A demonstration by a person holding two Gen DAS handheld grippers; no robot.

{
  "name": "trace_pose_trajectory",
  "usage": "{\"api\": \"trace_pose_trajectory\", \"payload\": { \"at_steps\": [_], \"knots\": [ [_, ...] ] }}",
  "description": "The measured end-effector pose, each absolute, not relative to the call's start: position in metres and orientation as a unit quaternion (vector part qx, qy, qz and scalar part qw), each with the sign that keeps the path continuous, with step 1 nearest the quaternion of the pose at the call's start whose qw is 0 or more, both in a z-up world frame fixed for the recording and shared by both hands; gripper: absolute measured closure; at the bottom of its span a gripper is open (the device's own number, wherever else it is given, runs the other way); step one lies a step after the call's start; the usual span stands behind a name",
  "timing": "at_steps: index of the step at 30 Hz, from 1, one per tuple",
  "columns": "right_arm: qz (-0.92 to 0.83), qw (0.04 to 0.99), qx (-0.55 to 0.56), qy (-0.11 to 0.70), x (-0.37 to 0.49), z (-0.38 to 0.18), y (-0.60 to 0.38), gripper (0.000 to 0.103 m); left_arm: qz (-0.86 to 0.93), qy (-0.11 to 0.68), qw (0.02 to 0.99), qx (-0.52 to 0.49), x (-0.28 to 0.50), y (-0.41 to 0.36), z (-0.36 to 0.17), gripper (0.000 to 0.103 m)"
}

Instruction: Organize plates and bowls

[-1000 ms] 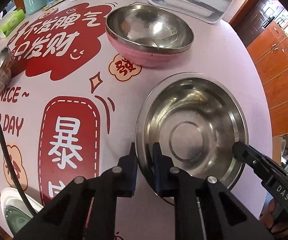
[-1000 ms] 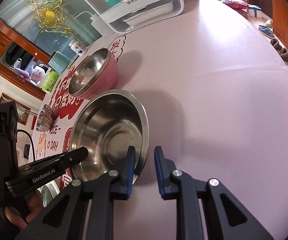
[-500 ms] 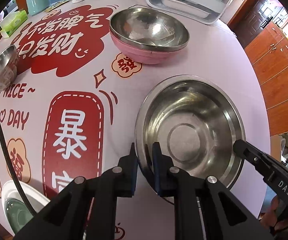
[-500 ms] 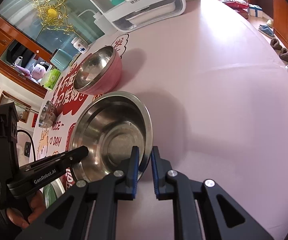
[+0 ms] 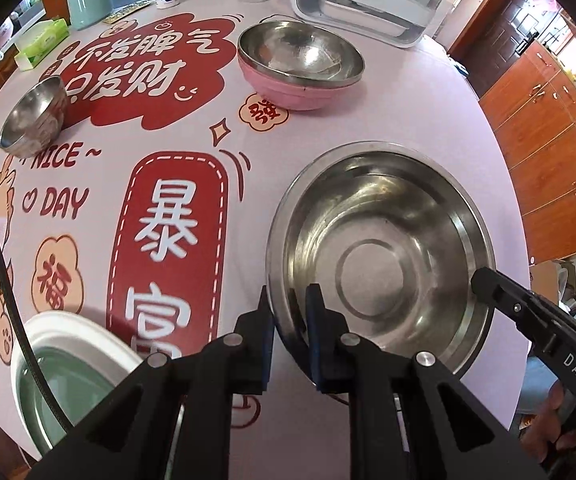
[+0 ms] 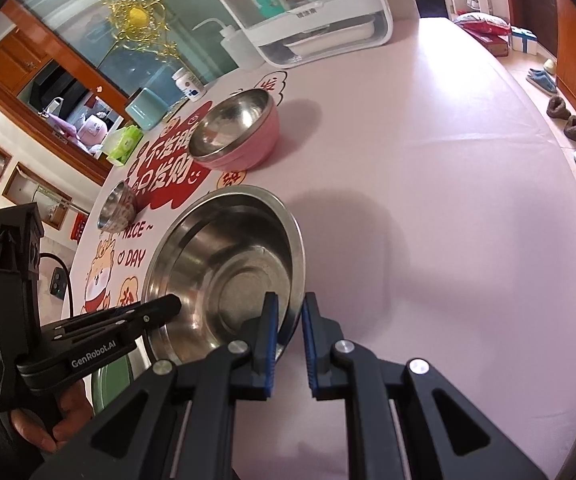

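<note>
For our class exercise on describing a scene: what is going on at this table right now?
A person holds both grippers on one large steel bowl. The left gripper is shut on its near rim, the right gripper on the opposite rim. Farther back sit a pink bowl with a steel bowl nested inside, and a small steel bowl that stands alone.

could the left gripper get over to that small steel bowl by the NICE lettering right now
Probably not yet: the left gripper is shut on the large stainless steel basin rim. The path to the small steel bowl looks free.

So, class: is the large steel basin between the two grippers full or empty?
Empty: the large steel basin shows its bare, shiny bottom in both wrist views.
</note>
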State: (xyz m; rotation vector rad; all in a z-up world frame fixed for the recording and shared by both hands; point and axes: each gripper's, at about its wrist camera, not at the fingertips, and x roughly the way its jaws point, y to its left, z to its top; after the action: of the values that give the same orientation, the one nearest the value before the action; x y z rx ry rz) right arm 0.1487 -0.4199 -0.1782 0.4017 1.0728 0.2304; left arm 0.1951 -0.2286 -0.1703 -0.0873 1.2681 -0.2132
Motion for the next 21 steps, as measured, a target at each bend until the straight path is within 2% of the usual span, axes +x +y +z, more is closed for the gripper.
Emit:
{"api": "trace_pose_trajectory", "payload": {
  "at_steps": [21],
  "knots": [
    [0.090, 0.832, 0.190, 0.514, 0.071, -0.178, -0.400, 0.091, -0.143, 0.603, 0.785, 0.016, 0.131, -0.216, -0.170, 0.089]
  ]
}}
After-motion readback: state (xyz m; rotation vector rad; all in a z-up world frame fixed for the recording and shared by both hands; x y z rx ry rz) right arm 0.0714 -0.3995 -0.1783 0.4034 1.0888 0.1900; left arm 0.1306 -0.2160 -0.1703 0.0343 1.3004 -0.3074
